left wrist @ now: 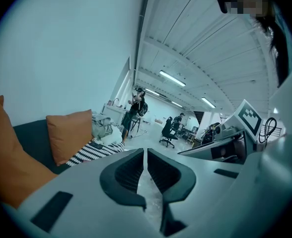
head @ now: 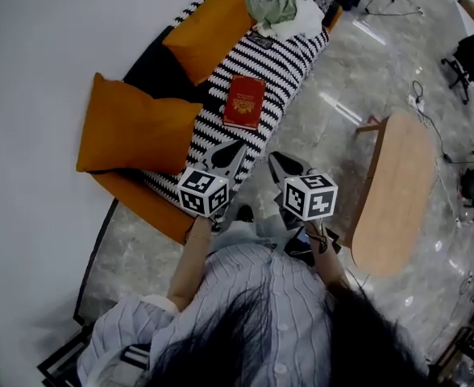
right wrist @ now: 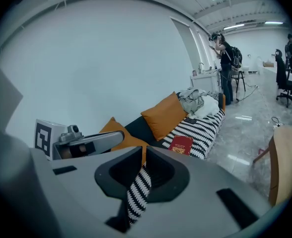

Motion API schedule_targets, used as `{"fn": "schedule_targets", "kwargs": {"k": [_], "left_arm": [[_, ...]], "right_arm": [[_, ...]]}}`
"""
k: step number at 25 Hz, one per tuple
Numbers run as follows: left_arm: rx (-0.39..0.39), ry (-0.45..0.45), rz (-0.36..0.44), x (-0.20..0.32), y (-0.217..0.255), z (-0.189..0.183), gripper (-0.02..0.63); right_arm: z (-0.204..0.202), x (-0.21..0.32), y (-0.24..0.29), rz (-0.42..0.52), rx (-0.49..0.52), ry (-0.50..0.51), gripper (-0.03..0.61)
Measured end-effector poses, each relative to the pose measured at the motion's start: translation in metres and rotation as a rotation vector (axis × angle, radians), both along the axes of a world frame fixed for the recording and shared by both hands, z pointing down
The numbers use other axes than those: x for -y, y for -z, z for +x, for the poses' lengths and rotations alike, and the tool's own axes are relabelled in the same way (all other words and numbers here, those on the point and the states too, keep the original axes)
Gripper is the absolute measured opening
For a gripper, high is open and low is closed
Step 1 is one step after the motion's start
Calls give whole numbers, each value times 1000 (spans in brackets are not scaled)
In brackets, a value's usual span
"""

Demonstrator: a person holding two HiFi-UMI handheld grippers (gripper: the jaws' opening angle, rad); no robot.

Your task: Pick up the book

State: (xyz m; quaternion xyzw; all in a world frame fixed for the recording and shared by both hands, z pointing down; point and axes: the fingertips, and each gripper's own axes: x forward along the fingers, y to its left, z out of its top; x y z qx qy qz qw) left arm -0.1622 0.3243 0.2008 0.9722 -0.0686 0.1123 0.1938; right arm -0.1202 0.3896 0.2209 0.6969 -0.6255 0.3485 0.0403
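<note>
Hovering at the sofa (head: pixel 152 75) front edge: left hand-held gripper (head: pixel 235 151) and right hand-held gripper (head: pixel 279 161) both clenched, empty. Probably carried shut; they need opening before the grab. Red book (head: pixel 245 101) lies flat mid-seat on the striped throw (head: pixel 297 59), beyond the tips. Orange cushions (head: pixel 136 127) against the sofa back; marble floor (head: pixel 334 127) in front.

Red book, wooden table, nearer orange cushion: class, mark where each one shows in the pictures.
red book (head: pixel 245 101): head view, middle of its cover.
wooden table (head: pixel 398 185): head view, bare middle of its top.
nearer orange cushion (head: pixel 136 129): head view, middle of its front face.
</note>
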Motion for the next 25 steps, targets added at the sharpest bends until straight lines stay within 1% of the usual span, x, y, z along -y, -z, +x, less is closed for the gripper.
{"fn": "schedule_targets", "kwargs": {"k": [4,7,11,15,20,25], "left_arm": [[-17,-3,-1,5,5,5,12],[-26,10,4,12,7,4,12],[-19,45,0,28,2,-1,12],[-5,71,-6,45,-5,2,12],[19,119,-37,72,-21,17,14],[50,182,-63,113,-40,50,14]], "right_arm": [[6,7,4,-4,-14,0,38],[9,16,8,7,-23,10,38],[9,29,3,-2,-31,39,38],[17,51,-1,-5,-29,69,38],[43,83,-12,-15,-5,107,38],[89,125,-38,-60,35,142,38]]}}
